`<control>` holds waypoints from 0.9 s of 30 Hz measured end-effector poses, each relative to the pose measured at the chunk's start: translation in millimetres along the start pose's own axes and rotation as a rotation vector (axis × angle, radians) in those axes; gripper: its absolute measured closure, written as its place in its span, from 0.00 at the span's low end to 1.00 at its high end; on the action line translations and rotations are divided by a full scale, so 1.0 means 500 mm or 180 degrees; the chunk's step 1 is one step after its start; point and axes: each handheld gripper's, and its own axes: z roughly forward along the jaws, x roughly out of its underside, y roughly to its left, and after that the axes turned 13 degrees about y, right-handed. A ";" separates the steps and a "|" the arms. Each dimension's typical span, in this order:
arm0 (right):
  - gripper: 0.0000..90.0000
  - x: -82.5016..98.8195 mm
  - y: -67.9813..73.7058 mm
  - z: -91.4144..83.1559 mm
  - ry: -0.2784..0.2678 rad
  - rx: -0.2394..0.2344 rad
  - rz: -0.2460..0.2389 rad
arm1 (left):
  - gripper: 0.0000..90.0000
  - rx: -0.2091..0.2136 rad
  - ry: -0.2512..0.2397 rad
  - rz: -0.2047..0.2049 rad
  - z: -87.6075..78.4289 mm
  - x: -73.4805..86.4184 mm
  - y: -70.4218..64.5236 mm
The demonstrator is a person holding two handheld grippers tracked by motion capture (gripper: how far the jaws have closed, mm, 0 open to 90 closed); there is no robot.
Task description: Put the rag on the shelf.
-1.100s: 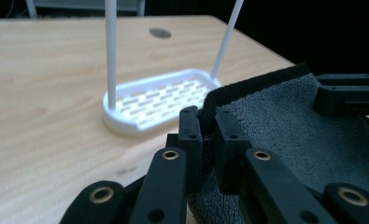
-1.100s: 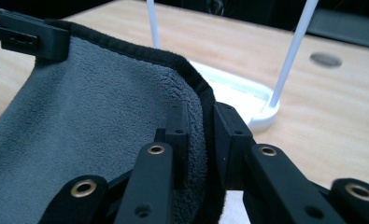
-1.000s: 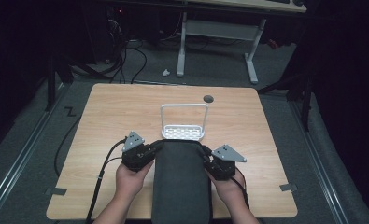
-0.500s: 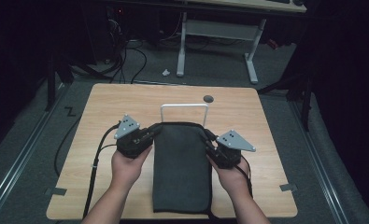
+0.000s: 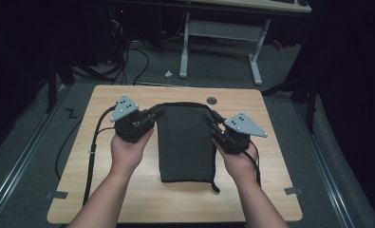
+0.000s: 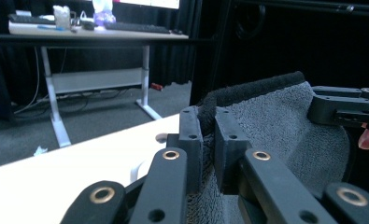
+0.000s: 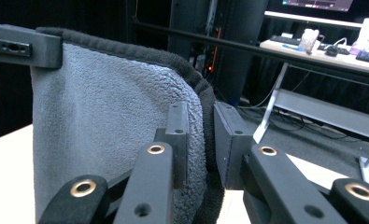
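Observation:
A dark grey towel [image 5: 185,142] hangs stretched between my two grippers over the middle of the wooden table [image 5: 270,190]; its lower end lies on the tabletop near me. My left gripper [image 5: 157,112] is shut on the towel's far left corner, and my right gripper [image 5: 213,119] is shut on the far right corner. In the left gripper view the jaws pinch the towel's [image 6: 285,130] dark hem, with the right gripper [image 6: 345,109] farther off. In the right gripper view the fleece [image 7: 107,116] sits clamped between the jaws. A white curved piece [image 6: 138,170] peeks from under the towel.
A round dark grommet [image 5: 211,100] sits in the table near its far edge. A cable [image 5: 92,152] trails from my left gripper off the table's left side. Beyond the table stand a white-legged desk [image 5: 218,28] and floor cables [image 5: 128,57].
Both grippers have carried the towel's top edge forward, away from me, and slightly up. The towel now hides the white rack that stood behind it.

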 end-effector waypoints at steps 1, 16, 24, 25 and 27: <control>0.86 -0.004 -0.002 -0.001 -0.0015 -0.0005 0.0007 | 0.93 -0.0012 -0.0014 0.0015 0.001 -0.006 0.000; 0.86 -0.044 -0.030 0.014 -0.0081 0.0018 0.0084 | 0.93 -0.0128 -0.0023 0.0185 0.019 -0.066 0.010; 0.87 -0.071 -0.044 0.044 -0.0023 -0.0013 0.0132 | 0.93 -0.0167 0.0016 0.0138 0.048 -0.095 0.048; 0.87 -0.074 -0.046 0.050 -0.0034 -0.0014 0.0117 | 0.93 -0.0176 0.0025 0.0128 0.053 -0.099 0.053; 0.87 -0.081 -0.051 0.061 -0.0016 0.0005 0.0115 | 0.93 -0.0202 0.0036 0.0136 0.064 -0.105 0.062</control>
